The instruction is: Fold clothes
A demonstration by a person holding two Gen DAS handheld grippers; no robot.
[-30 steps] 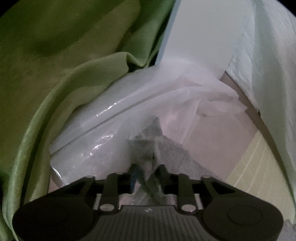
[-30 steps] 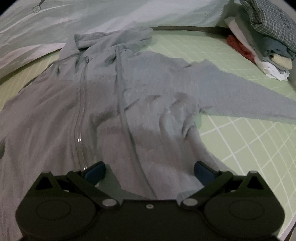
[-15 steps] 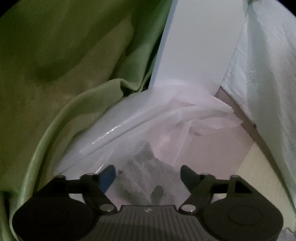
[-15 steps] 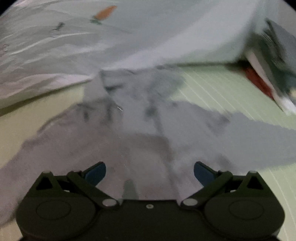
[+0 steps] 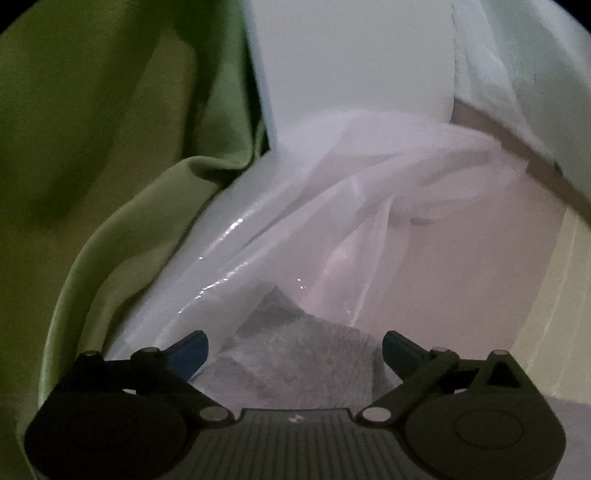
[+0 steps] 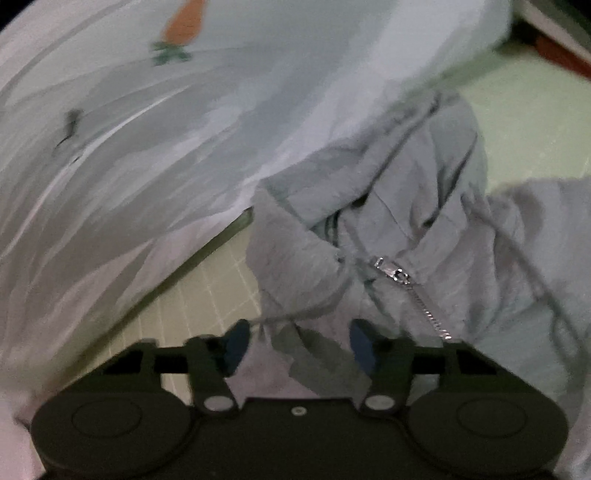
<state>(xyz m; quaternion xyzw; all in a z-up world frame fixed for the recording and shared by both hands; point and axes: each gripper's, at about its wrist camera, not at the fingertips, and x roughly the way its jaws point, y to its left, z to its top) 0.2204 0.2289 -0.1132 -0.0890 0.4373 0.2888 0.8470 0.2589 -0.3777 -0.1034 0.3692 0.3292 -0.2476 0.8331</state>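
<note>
A grey zip-up hoodie (image 6: 424,236) lies on the green gridded mat (image 6: 207,295), its hood bunched at the far end and its silver zipper pull (image 6: 391,271) showing. My right gripper (image 6: 295,347) is half closed around the hoodie's shoulder edge, with cloth between the blue pads (image 6: 236,345). In the left wrist view a grey corner of the hoodie (image 5: 295,354) lies under clear plastic. My left gripper (image 5: 295,350) is open over it and holds nothing.
A green cloth (image 5: 110,166) hangs at the left of the left wrist view, with crumpled clear plastic (image 5: 295,240) and a white panel (image 5: 354,62) beyond. A white sheet with a carrot print (image 6: 184,18) lies behind the hoodie.
My left gripper let go of the grey cloth and opened wide. My right gripper moved forward to the hoodie's collar end and its jaws narrowed around the cloth.
</note>
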